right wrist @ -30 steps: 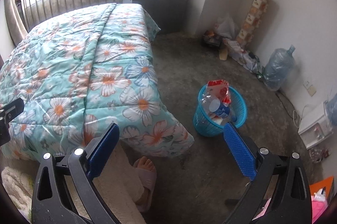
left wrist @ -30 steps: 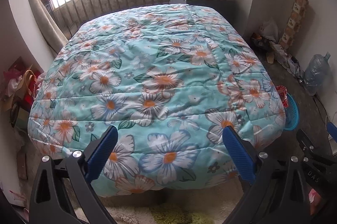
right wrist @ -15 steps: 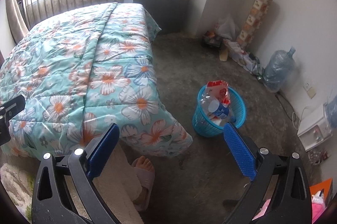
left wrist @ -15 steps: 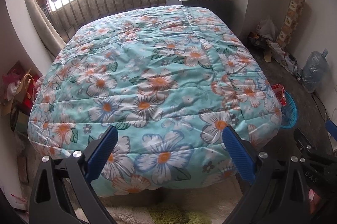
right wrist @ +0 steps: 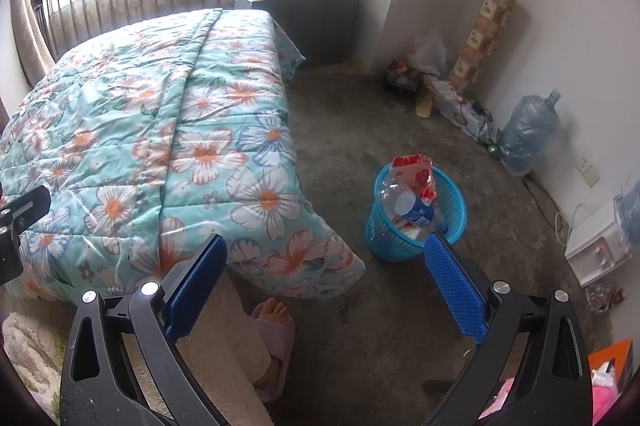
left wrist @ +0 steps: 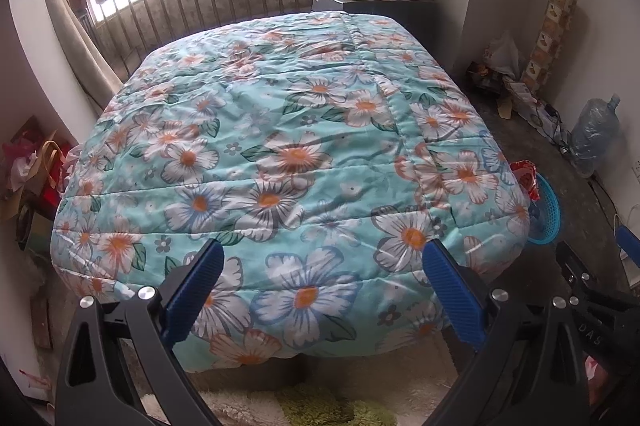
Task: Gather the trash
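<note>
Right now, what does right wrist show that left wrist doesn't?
Only right wrist: the blue basket's contents, a clear bottle and red wrapper; also a slippered foot. Only left wrist: bags on the floor at the quilt's far side. Both: floral quilt, blue basket, water jug, cluttered cabinet. Left gripper and right gripper are open and empty.

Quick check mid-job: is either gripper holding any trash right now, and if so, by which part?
Nothing is held. The left gripper and right gripper both have their jaws wide apart, with nothing between them.
</note>
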### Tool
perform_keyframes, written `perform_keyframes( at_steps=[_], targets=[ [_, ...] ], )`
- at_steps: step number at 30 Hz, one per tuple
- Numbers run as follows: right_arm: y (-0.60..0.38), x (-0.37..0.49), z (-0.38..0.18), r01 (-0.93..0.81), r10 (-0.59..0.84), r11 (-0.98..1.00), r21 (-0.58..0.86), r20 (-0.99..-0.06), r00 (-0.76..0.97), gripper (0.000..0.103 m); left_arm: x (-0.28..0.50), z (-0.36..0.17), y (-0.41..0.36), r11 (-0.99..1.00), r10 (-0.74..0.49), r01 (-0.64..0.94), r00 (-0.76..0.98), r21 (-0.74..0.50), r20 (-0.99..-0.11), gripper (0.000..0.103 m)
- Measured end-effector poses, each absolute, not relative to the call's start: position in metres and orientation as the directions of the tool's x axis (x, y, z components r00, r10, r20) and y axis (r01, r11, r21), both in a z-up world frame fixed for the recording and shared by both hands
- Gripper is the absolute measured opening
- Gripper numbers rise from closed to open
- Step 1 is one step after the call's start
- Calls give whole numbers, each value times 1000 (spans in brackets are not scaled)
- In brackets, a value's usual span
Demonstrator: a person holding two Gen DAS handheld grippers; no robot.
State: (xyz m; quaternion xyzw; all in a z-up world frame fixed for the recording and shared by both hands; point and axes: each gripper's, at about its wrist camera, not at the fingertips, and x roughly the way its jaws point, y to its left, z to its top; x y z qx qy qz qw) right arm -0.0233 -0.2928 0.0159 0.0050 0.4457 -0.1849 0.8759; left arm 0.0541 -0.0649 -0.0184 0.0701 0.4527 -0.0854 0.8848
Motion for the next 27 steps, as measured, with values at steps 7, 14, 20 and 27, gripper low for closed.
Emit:
perform_keyframes(
  at_steps=[7, 14, 20, 27],
  targets=[
    [-293, -24, 20, 343, -328, 926, -154, -778, 536, 95, 54, -19, -66, 975, -89, 216, 573, 45, -815, 97],
    [-293, -24, 20, 349, -330, 925, -152, -778, 534, 95, 54, -20, -67, 975, -89, 216, 570, 44, -817, 97],
    [-292, -25, 20, 351, -332, 924, -155, -779, 532, 95, 54, -21, -67, 975, -90, 216, 569, 43, -817, 97],
    [-292, -25, 20, 350, -330, 925, -152, -779, 534, 95, 54, -22, -67, 975, -90, 216, 570, 43, -817, 97]
  ],
)
